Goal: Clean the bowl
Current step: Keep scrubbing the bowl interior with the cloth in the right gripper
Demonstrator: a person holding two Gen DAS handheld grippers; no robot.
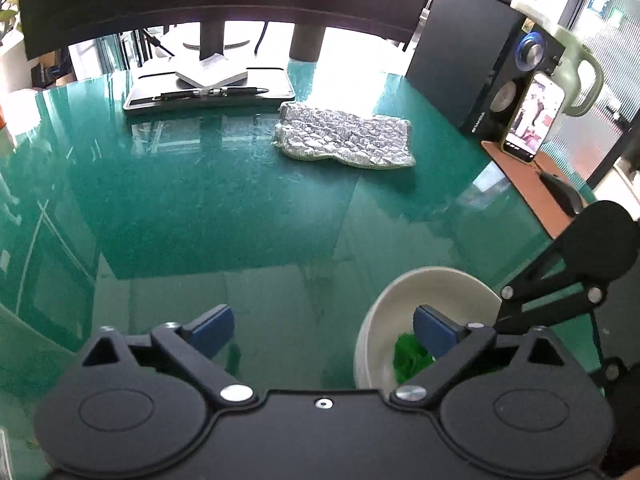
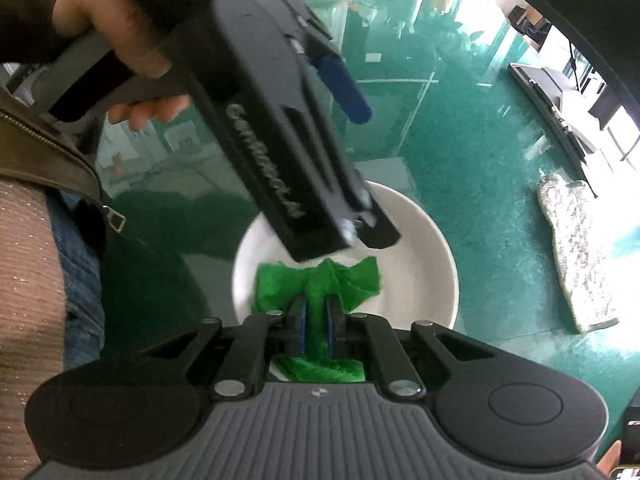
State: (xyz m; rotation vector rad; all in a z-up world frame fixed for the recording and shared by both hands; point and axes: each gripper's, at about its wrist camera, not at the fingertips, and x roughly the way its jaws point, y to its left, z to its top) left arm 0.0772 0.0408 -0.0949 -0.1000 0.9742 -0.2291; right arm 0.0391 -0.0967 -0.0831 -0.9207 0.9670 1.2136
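While our right gripper (image 2: pixel 316 322) pinches a bunched green cloth (image 2: pixel 320 284) tight between its blue pads down inside the white bowl (image 2: pixel 432 256), our left gripper (image 1: pixel 324 322) hangs with its jaws spread wide and nothing between them, one blue pad over the bowl's rim and the other over bare green table (image 1: pixel 208 208). From the right wrist view we see the left tool's black body, held in a hand (image 2: pixel 120 36), crossing above the bowl and hiding its far wall. Further off lie a silvery quilted pad (image 1: pixel 346 136), a pen (image 1: pixel 212 93) on a flat grey tray, a black speaker (image 1: pixel 472 76) and a lit phone (image 1: pixel 534 118).
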